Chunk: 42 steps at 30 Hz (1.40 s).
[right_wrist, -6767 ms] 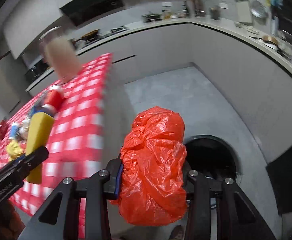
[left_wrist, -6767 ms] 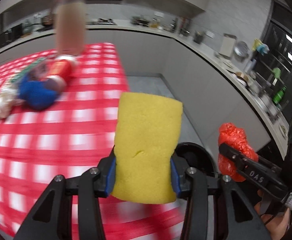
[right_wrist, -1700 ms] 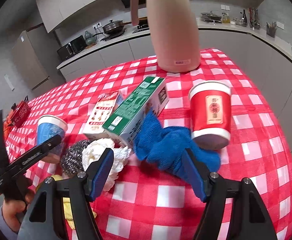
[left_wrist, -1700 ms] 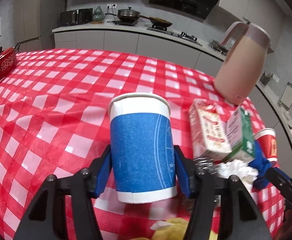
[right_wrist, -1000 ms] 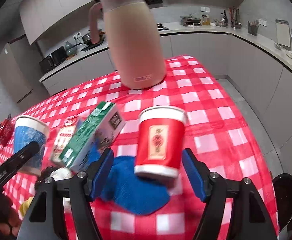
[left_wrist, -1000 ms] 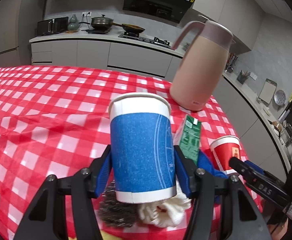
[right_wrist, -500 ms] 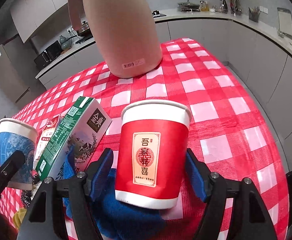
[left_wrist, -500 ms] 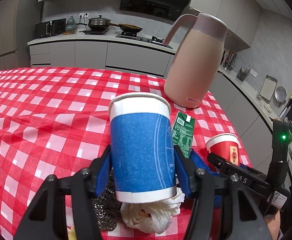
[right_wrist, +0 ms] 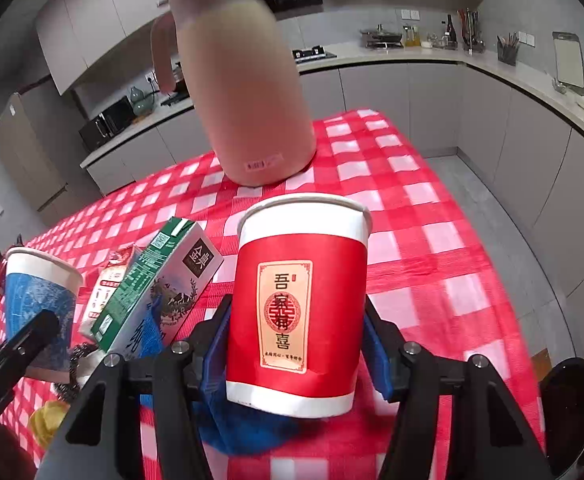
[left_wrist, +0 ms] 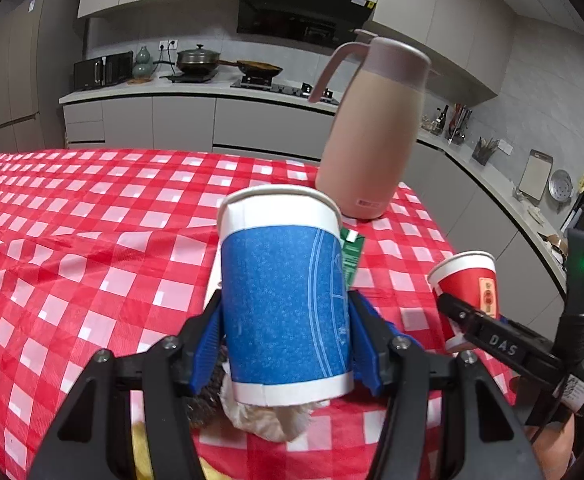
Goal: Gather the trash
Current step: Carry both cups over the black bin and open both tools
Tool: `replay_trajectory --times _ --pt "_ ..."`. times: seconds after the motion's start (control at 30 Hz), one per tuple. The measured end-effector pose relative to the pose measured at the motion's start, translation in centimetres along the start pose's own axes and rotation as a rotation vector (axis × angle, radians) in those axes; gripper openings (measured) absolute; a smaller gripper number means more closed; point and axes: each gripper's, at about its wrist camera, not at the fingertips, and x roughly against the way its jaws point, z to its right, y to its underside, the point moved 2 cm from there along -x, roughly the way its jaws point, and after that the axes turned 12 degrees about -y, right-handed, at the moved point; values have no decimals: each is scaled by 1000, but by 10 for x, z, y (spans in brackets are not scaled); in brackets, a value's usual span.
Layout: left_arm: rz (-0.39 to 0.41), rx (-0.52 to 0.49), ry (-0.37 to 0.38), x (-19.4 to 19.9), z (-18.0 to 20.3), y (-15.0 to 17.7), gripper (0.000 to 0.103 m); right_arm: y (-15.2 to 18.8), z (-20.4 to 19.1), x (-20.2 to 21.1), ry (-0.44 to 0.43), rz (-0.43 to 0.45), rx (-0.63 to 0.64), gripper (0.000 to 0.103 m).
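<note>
Left wrist: gripping blue cup [left_wrist: 288, 304] upright in left gripper [left_wrist: 286, 342], lifted above table [left_wrist: 92, 216].

Right wrist: jaws just closing, right gripper [right_wrist: 295, 344] clamping red cup [right_wrist: 297, 304], upright; bin [right_wrist: 567, 412] lying lower right, nearer this hand.

Right gripper [left_wrist: 503, 350] finger: "DAS"; red cup [right_wrist: 297, 312] label: "吾家有喜"

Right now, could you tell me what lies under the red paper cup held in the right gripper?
A crumpled blue cloth on the red checked tablecloth lies beneath the red paper cup. The cup and right gripper cover most of it.
</note>
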Motion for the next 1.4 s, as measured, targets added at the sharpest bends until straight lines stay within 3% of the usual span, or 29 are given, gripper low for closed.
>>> replay_trajectory --times 0.37,0.67,0.9,1.2,1.4 --pt "-6 -20 45 37 45 24 59 25 27 79 -37 25 2 60" --pt "-49 -81 125 56 115 53 59 49 71 138 -27 34 -20 60" --pt "-81 -165 222 65 189 72 59 65 129 183 31 64 -84 60" --pt "-133 -275 344 74 292 105 59 98 234 247 158 94 -213 60" --pt "-198 -332 381 76 350 140 59 128 301 276 207 72 -277 60"
